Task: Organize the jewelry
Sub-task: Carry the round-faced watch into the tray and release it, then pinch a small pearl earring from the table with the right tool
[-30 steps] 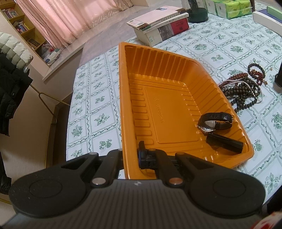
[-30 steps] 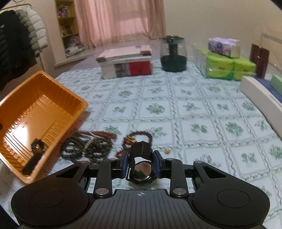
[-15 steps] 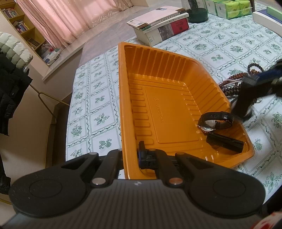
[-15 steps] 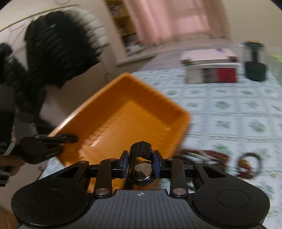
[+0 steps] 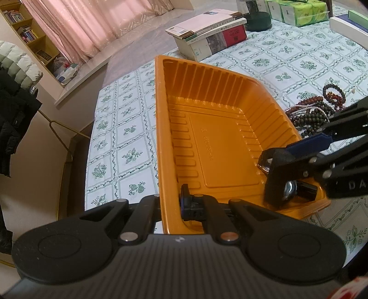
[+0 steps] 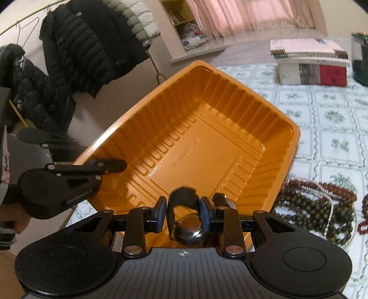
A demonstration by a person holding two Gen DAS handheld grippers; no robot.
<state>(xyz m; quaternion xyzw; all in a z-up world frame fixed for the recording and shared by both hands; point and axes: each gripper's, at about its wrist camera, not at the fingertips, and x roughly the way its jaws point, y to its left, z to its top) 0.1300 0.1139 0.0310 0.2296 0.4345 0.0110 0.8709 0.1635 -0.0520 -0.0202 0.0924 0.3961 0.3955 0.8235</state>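
- One orange tray [image 5: 214,128]: my left fingers [image 5: 171,204] pinch its near rim.
- My right fingers [image 6: 184,212] pinch one watch [image 6: 187,226] over the tray, above a second watch [image 5: 306,189].
- Bead strands [image 6: 317,204] lie beside the tray on the worktop [image 5: 128,135].

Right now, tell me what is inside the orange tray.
Inside the orange tray: a watch, mostly covered by the right hand-held gripper holding a second watch. Otherwise the visible floor is bare.

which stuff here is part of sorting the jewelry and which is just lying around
Job: tray; watch in right gripper; beads; left gripper holding the tray wall.

Lying about: books; tissue packs; jackets; curtain.
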